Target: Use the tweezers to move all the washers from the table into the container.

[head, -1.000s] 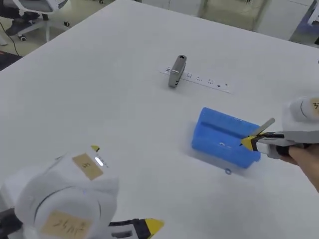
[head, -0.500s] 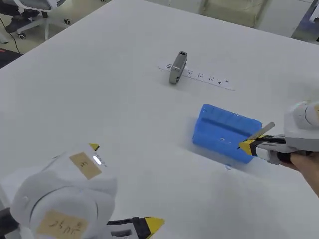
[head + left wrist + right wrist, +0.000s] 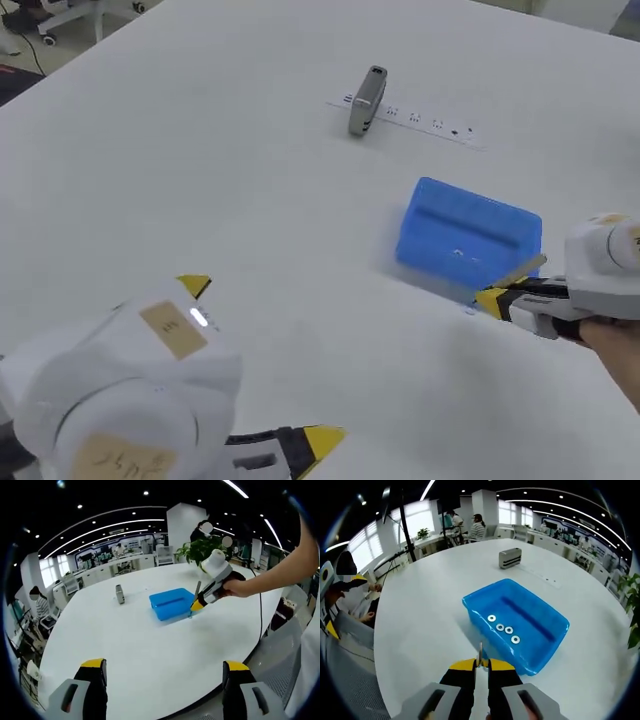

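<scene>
Container (image 3: 468, 238) sits on the table (image 3: 200, 170), right of centre, with four washers (image 3: 503, 627) in a row inside. One more washer (image 3: 468, 311) lies on the table just before the container's near wall. The power strip (image 3: 430, 123) is behind, with a small box (image 3: 367, 100) at its left end. Right gripper (image 3: 490, 297) with tweezers (image 3: 520, 270) is just beside the near wall. Left gripper (image 3: 260, 362) is well apart, at near left.

Bright overhead lights, fisheye edge warp.

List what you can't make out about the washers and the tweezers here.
- Tips of the tweezers, right gripper view: tiny and partly hidden between the right gripper jaws, so whether they grip anything is unclear.
- The speck beside the container, head view: too small to identify.
</scene>
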Demonstrator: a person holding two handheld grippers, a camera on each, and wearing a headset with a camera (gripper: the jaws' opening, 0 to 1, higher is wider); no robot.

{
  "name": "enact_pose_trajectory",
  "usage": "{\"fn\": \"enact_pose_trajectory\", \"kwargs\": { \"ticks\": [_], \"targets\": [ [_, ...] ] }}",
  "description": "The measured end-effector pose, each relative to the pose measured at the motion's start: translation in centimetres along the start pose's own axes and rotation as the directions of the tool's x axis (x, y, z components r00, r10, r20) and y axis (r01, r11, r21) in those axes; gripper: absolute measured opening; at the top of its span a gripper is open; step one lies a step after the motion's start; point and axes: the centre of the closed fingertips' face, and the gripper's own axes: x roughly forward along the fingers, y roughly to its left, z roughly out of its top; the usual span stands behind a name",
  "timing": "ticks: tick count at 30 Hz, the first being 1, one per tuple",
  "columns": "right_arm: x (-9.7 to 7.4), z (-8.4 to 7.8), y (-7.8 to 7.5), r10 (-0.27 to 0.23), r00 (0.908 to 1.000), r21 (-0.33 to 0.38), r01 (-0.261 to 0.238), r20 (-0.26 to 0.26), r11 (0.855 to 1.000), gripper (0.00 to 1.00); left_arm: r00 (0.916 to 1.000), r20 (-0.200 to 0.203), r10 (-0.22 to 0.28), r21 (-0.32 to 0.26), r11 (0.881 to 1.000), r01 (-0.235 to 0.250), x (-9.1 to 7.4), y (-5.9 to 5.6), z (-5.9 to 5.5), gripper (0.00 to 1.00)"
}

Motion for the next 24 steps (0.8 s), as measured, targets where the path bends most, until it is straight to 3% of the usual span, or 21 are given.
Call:
{"fn": "enact_pose_trajectory", "kwargs": {
  "ticks": [10, 24],
  "targets": [
    [1.2, -0.3, -0.4, 0.0, 0.9997, -0.037, -0.001, -0.026, 0.999, 0.05, 0.9999, -0.008, -0.009, 0.01, 1.0, 0.01, 0.6, -0.1, 0.1, 0.98],
    [1.6, -1.0, -0.6, 0.0, 0.9985, -0.06, -0.003, -0.055, 0.998, 0.05, 0.9998, -0.018, -0.008, 0.018, 1.0, 0.008, 0.9, 0.1, 0.1, 0.98]
  ]
}}
